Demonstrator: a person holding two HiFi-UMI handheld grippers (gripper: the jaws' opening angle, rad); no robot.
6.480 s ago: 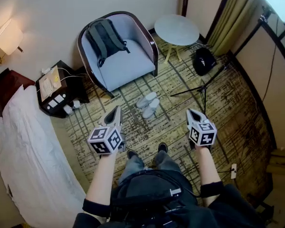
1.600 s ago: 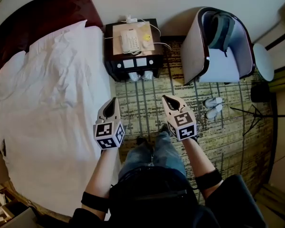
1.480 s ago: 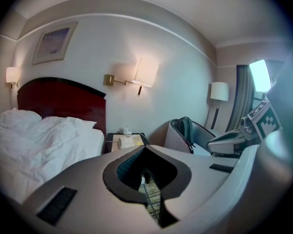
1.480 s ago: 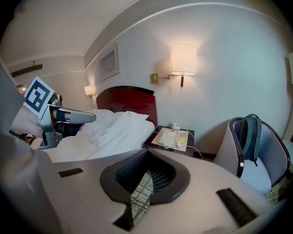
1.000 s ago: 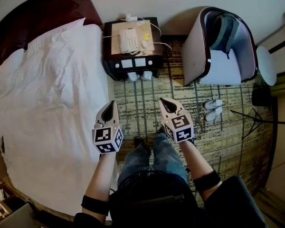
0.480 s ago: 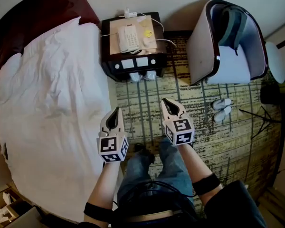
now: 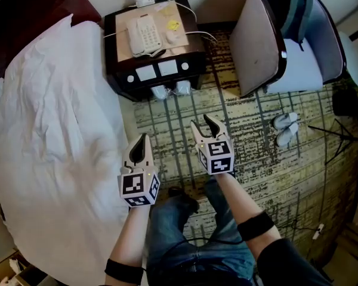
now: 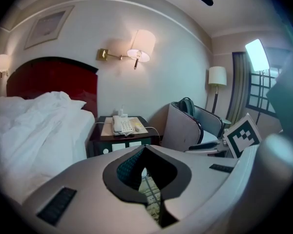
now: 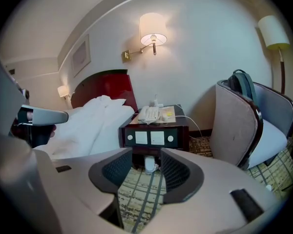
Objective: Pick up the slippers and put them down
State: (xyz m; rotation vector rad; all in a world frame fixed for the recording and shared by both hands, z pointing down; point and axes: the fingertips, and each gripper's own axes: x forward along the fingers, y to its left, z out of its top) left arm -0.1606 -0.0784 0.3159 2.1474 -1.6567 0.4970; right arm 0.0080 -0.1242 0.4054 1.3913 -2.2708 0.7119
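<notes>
Dropped lower since half a second ago, and drawn nearer the nightstand [image 7: 114,64]. On the right gripper [image 7: 204,123], jaws just been opening, now spread apart, empty, nothing framed between but striped carpet [image 7: 179,112]; likely parted early to be ready for a slipper. On the left gripper [image 7: 144,138], jaws pressed together, empty, probably kept so until needed. Pointed forward and downward, both, at the foot of the nightstand. Tucked side by side in the gap beneath it: 2 white slippers [image 7: 182,88], well apart from either gripper. Lined up dead ahead through the parted jaws in the right gripper view, 1 of that pair as a pale shape. Further off, a 2nd pair of slippers [image 7: 284,128] on the carpet just beside the armchair [image 7: 256,46], with a backpack [image 7: 295,8] on its seat. On the nightstand top, a white telephone [image 7: 142,33] and trailing cables. Off to the left, the bed's white duvet [image 7: 48,118]. Judging by the aim, nearer pair as target; reaching only, nothing picked up yet.
</notes>
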